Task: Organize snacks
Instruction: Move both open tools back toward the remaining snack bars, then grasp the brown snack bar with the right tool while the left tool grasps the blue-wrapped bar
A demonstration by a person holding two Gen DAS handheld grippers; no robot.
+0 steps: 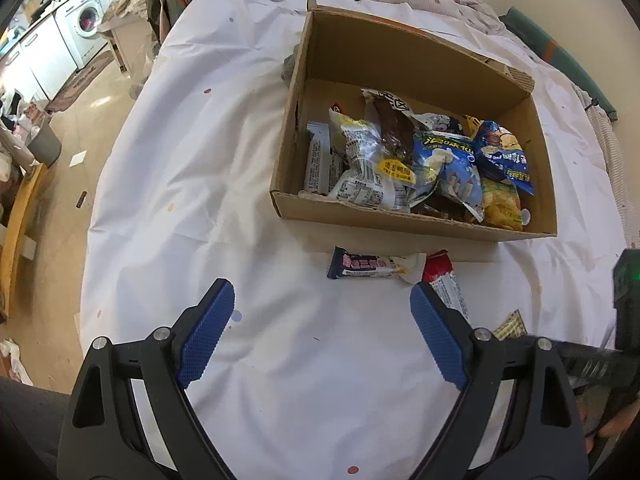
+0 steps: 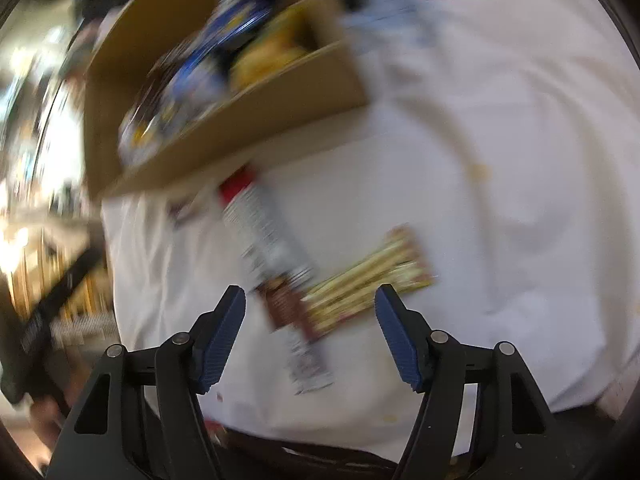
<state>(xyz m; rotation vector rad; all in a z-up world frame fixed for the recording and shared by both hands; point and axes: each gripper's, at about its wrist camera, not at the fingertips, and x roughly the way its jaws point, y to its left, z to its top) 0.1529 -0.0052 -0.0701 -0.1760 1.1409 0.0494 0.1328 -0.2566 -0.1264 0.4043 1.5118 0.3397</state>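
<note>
A cardboard box (image 1: 420, 224) on the white-covered table holds several snack packets (image 1: 404, 160). In front of it lie a dark-and-white snack bar (image 1: 374, 267) and a long red-and-white packet (image 1: 444, 280). My left gripper (image 1: 322, 304) hangs open over bare cloth just short of them, nothing between its fingers. The right wrist view is blurred. There my right gripper (image 2: 310, 300) stands open above the long red-and-white packet (image 2: 272, 256) and a yellow striped packet (image 2: 372, 280) beside it. The pads touch neither. The box (image 2: 240, 120) lies beyond.
The white cloth (image 1: 200, 160) drops off at the table's left edge to a floor with a washing machine (image 1: 86, 20) and clutter. Bedding lies behind the box. The other handheld gripper's dark body (image 1: 624, 300) shows at the right edge.
</note>
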